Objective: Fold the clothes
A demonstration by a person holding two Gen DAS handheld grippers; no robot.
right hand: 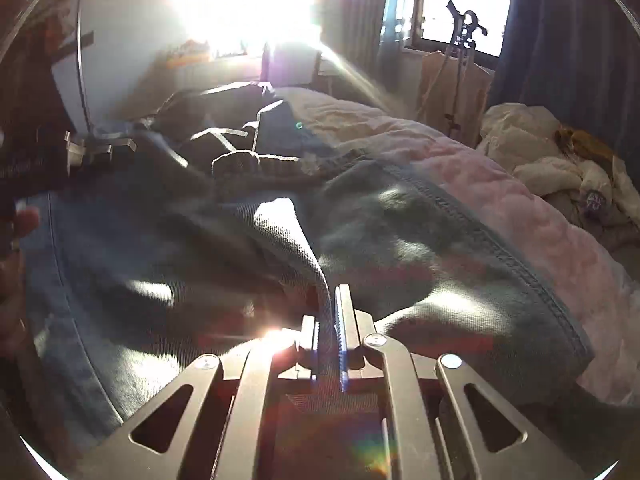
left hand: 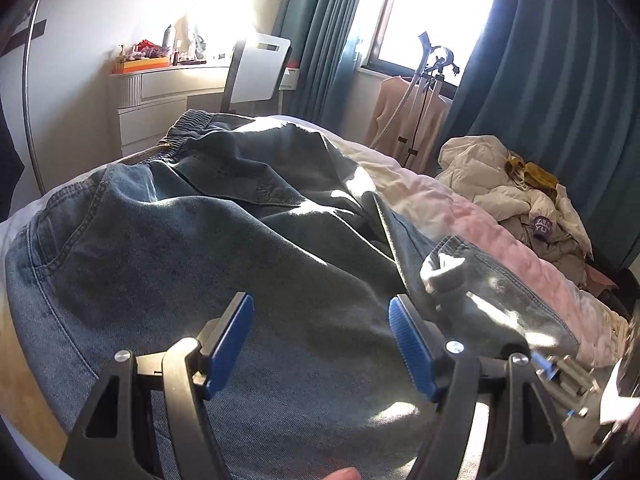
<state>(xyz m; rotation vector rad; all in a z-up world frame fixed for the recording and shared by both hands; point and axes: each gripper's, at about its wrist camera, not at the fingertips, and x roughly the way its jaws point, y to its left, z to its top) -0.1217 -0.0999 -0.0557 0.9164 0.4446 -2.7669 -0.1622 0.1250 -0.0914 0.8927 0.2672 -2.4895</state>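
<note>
Blue denim jeans (left hand: 224, 216) lie spread over the bed, elastic waistband at the far end. My left gripper (left hand: 321, 312) is open and empty just above the denim near the front. My right gripper (right hand: 329, 312) is shut on a raised fold of the jeans (right hand: 304, 240), and it shows in the left wrist view (left hand: 560, 372) at the lower right, beside a lifted denim edge. The left gripper's metal parts show at the left of the right wrist view (right hand: 96, 148).
A pink and cream quilt (left hand: 460, 208) covers the bed to the right. A heap of cream clothes (left hand: 504, 184) lies at the far right. A white dresser (left hand: 160, 92), a chair (left hand: 260, 68), a garment steamer stand (left hand: 428, 80) and teal curtains (left hand: 552, 80) stand beyond.
</note>
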